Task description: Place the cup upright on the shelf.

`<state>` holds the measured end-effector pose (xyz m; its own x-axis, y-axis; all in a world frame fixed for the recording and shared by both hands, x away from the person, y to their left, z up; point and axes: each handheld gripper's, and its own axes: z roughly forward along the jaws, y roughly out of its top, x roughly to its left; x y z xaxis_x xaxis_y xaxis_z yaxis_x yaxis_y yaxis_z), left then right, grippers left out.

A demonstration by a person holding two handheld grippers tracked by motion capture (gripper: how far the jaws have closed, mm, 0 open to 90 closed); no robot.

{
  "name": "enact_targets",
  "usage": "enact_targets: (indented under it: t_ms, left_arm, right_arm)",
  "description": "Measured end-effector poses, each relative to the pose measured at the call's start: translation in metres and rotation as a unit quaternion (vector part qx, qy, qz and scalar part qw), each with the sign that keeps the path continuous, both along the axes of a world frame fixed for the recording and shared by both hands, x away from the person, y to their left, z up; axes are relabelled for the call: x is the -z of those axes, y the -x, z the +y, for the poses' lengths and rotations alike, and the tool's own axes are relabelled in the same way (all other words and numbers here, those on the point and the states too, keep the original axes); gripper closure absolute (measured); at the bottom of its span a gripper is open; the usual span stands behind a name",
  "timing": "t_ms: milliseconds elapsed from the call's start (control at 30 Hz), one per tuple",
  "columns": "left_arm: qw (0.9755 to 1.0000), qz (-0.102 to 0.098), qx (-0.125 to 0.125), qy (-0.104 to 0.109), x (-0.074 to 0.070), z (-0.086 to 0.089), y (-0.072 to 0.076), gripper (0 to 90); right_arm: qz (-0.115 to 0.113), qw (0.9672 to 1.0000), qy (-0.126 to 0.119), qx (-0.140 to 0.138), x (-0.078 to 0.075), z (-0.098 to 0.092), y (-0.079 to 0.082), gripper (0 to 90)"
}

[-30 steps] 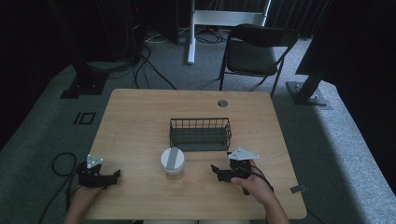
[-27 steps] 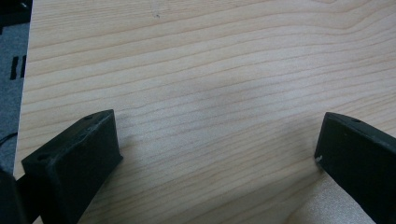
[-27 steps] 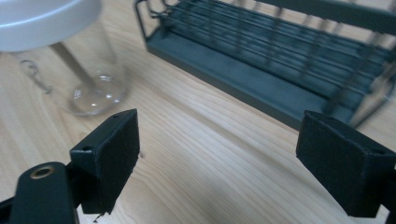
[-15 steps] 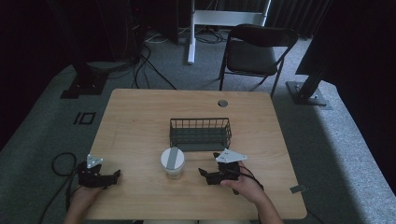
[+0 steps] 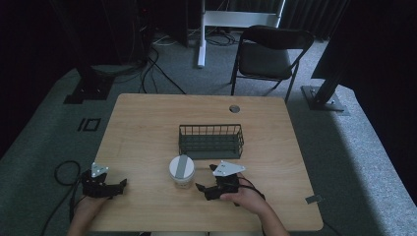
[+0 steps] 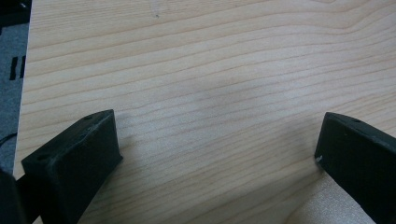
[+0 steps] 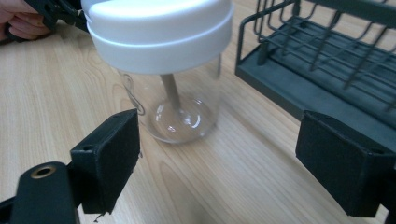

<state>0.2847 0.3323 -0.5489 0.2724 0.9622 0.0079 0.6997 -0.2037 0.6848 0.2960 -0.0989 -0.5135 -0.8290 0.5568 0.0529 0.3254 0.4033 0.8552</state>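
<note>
A clear glass jar (image 5: 181,170) with a white lid stands upright near the table's front middle; close up, the jar (image 7: 168,65) is empty, with a grey strip across its lid. My right gripper (image 5: 204,189) is open just right of the jar, jaws pointing at it, nothing between them (image 7: 217,163). A dark wire basket (image 5: 211,140) sits behind the jar, its wall (image 7: 322,51) at the right of the right gripper view. My left gripper (image 5: 118,186) rests open at the front left corner, jaws (image 6: 215,158) wide over bare wood.
The wooden table (image 5: 147,128) has a round cable hole (image 5: 234,108) near its far edge. A folding chair (image 5: 268,54) stands beyond the table. Cables trail off the left edge onto the carpet.
My right gripper has moved left toward the jar, closing most of the gap. The left gripper has stayed put.
</note>
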Motion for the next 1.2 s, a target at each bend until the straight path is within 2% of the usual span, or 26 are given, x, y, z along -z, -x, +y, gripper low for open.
enact_targets:
  t_ms: [567,833,1200]
  left_arm:
    - [1.0,0.0,0.0,0.0,0.0,0.0,0.0,0.0]
    - [1.0,0.0,0.0,0.0,0.0,0.0,0.0,0.0]
    - [1.0,0.0,0.0,0.0,0.0,0.0,0.0,0.1]
  right_arm:
    - [-0.007,0.9992,-0.005,-0.038,0.007,0.033,-0.005,16.2]
    - [-0.002,0.999,-0.011,-0.043,0.012,0.044,-0.009,16.3]
    - [-0.008,0.9989,-0.015,-0.044,0.014,0.055,-0.015,16.3]
